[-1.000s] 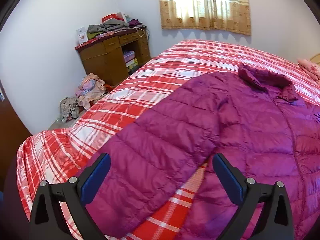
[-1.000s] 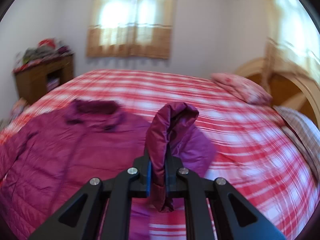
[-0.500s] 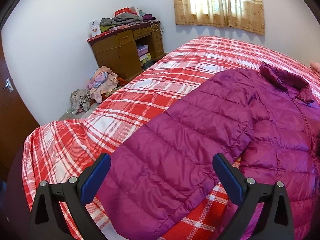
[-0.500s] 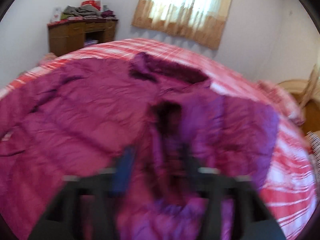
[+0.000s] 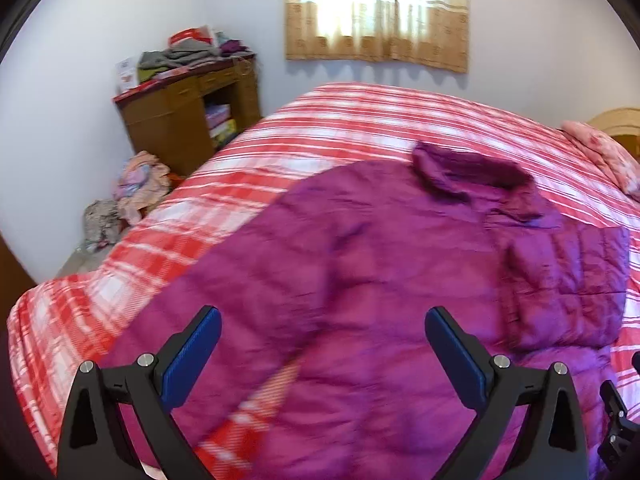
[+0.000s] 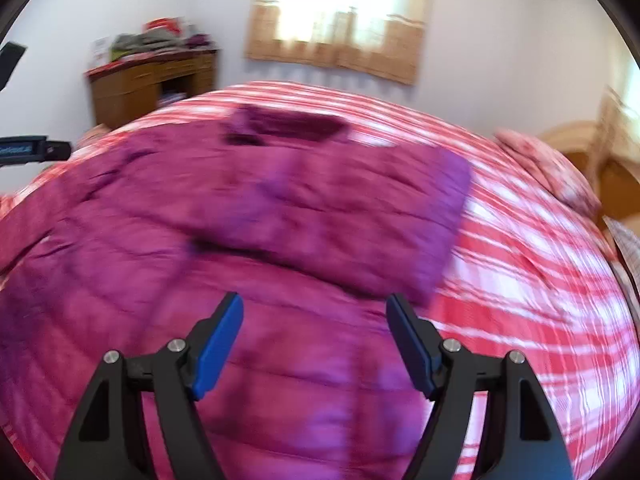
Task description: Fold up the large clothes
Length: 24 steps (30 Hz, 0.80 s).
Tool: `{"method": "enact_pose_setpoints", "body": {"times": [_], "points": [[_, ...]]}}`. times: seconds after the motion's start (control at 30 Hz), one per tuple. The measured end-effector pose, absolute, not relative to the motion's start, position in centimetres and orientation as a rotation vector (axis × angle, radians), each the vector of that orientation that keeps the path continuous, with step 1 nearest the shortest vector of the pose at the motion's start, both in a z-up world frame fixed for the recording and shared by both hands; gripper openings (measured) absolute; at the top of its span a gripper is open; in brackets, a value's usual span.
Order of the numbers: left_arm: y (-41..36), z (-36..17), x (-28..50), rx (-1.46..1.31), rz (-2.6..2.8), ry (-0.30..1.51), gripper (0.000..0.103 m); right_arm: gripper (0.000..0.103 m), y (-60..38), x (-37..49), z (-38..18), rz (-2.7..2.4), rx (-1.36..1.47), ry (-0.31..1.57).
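Observation:
A magenta puffer jacket (image 5: 380, 280) lies face up on the red plaid bed (image 5: 360, 120), collar (image 5: 472, 176) toward the window. One sleeve (image 6: 340, 220) lies folded across the chest; in the left wrist view this sleeve (image 5: 568, 280) is at the right. The other sleeve (image 5: 240, 300) stretches out toward the bed's near left corner. My left gripper (image 5: 322, 312) hovers open over that sleeve and the jacket's side, holding nothing. My right gripper (image 6: 315, 298) is open just above the jacket body (image 6: 280, 380), below the folded sleeve, its blue pads (image 6: 218, 344) empty.
A wooden desk (image 5: 180, 120) piled with clothes stands against the far left wall, with a heap of clothes (image 5: 136, 188) on the floor beside it. A pink pillow (image 5: 604, 152) and wooden headboard (image 6: 592, 160) are at the right. The bedspread (image 6: 520, 280) is bare right of the jacket.
My right gripper opened and let go of the sleeve, which now lies folded over the jacket's chest; the gripper sank toward the jacket. My left gripper swung toward the jacket's middle, still open.

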<state>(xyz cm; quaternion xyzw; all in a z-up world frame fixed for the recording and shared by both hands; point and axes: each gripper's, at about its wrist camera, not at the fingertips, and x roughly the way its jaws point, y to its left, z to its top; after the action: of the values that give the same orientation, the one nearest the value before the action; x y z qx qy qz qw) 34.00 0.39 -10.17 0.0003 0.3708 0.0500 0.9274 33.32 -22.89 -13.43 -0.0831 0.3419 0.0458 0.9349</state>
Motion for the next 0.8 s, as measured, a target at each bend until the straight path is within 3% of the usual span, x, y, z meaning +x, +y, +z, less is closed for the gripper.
{"method": "enact_pose_setpoints", "body": {"times": [0.43,0.47,0.5,0.53,0.57,0.6,0.8], "points": [[-15.2,-14.9,41.5,0.071,-0.126,0.874,0.102,0.076,-27.3,33.9,-16.5,0.024,-0.097,0.727],[-15.6,-15.1,41.7,0.071,-0.135,0.88,0.095,0.076,-27.5,33.8,-16.6,0.026,-0.092,0.734],[-16.0,-15.6,42.0,0.073,-0.145,0.888,0.075,0.076,-27.7,33.8,-16.8,0.025,-0.084,0.741],[-16.2,-15.9,42.0,0.07,-0.162,0.9,0.06,0.076,-28.0,33.5,-17.0,0.025,-0.075,0.746],[-16.5,-16.4,42.2,0.058,-0.203,0.926,0.033,0.077,-28.1,33.5,-17.2,0.027,-0.064,0.752],[-16.5,-16.4,42.1,0.057,-0.215,0.928,0.026,0.077,-28.4,33.5,-17.4,0.029,-0.054,0.758],[-14.2,-13.7,39.5,0.077,-0.193,0.828,0.017,0.08,-29.6,33.6,-17.8,0.035,0.02,0.774]]}}
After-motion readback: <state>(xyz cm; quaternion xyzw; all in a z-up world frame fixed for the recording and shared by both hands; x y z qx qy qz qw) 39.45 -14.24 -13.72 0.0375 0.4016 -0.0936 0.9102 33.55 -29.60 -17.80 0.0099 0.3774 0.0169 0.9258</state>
